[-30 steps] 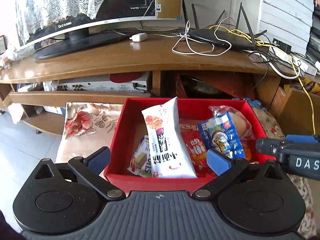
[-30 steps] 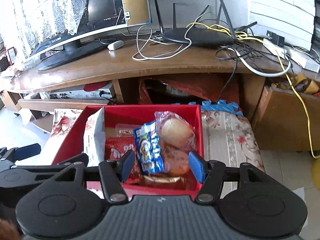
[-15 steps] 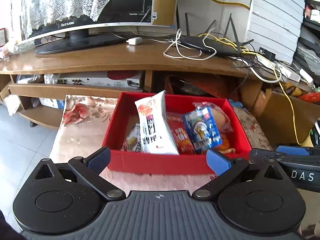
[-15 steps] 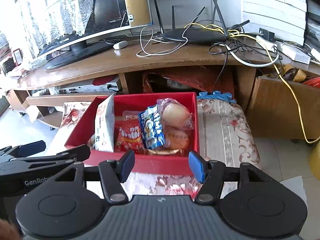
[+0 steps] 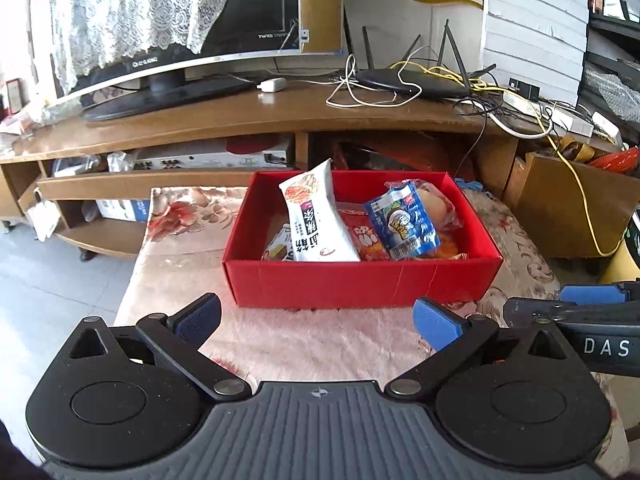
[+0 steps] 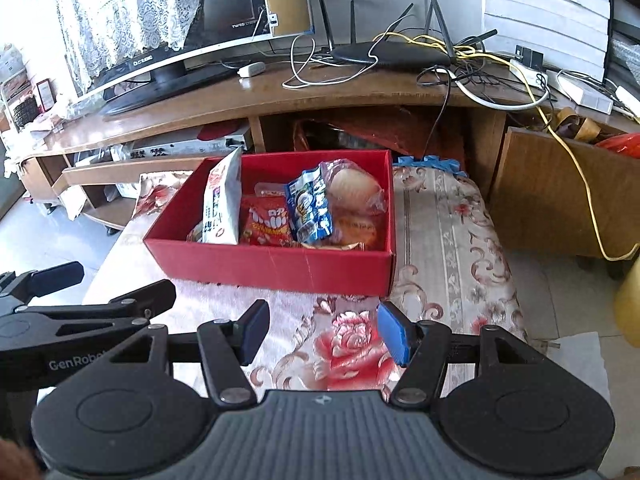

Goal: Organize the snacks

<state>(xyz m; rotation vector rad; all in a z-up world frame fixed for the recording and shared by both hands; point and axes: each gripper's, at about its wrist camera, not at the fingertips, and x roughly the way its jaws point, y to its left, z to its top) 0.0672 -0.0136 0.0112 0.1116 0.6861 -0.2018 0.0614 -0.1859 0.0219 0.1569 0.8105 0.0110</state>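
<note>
A red box [image 5: 360, 280] [image 6: 276, 268] sits on a floral cloth and holds several snacks. A white packet [image 5: 316, 220] [image 6: 222, 204] leans upright at its left. A blue packet [image 5: 404, 220] [image 6: 310, 208] stands beside a clear bag with a bun [image 5: 438, 206] [image 6: 354, 188], and a red packet [image 6: 266, 224] lies between them. My left gripper [image 5: 316, 320] hangs open over the cloth in front of the box, with nothing between its fingers. My right gripper [image 6: 320, 330] is also open and empty, nearer than the box's front right corner.
Behind the box stands a wooden TV stand [image 5: 260, 120] with a monitor [image 5: 180, 32], a router [image 5: 412, 82] and tangled cables [image 6: 500, 76]. A brown cabinet [image 6: 560, 192] is at the right. Tiled floor [image 5: 48, 280] lies to the left of the cloth-covered seat [image 6: 452, 240].
Both grippers have drawn back from the box, so it looks smaller and farther off. Their jaws have kept the same spread. The snacks in the box have not moved.
</note>
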